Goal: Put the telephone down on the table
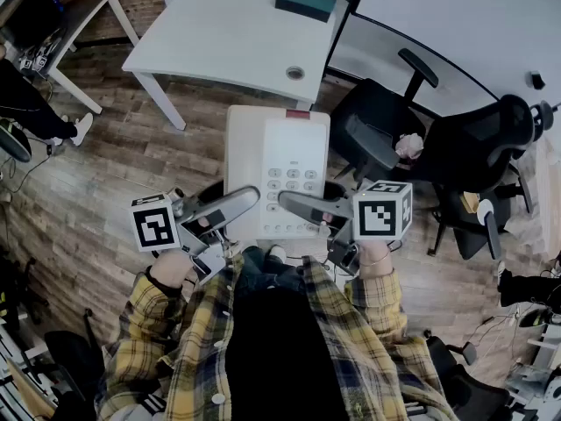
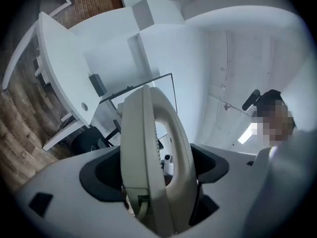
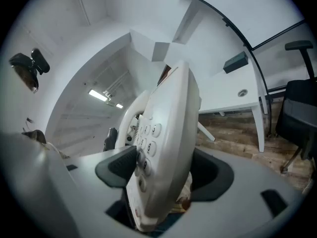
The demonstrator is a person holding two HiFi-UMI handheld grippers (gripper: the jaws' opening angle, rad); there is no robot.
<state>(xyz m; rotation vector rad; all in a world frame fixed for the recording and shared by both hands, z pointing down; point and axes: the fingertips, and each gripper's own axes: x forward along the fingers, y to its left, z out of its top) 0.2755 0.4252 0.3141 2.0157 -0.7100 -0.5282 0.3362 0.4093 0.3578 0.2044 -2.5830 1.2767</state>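
Observation:
A white desk telephone [image 1: 276, 167] with a handset on its left and a keypad on its right hangs in the air over the wooden floor, short of the white table [image 1: 228, 33]. My left gripper [image 1: 235, 205] is shut on its near left part. My right gripper [image 1: 302, 205] is shut on its near right part. In the left gripper view the telephone [image 2: 148, 152] stands edge-on between the dark pads [image 2: 101, 175] of the gripper [image 2: 156, 170]. In the right gripper view the keypad side of the telephone [image 3: 166, 133] fills the gripper [image 3: 166, 172], and one pad [image 3: 119, 165] rests on the keys.
A teal box [image 1: 306, 1] lies at the table's far edge and a round cable hole [image 1: 295, 73] sits near its front. Black office chairs [image 1: 377, 130] [image 1: 486, 147] stand to the right beside a second white desk [image 1: 456, 16]. A person's leg [image 1: 35, 103] shows at the far left.

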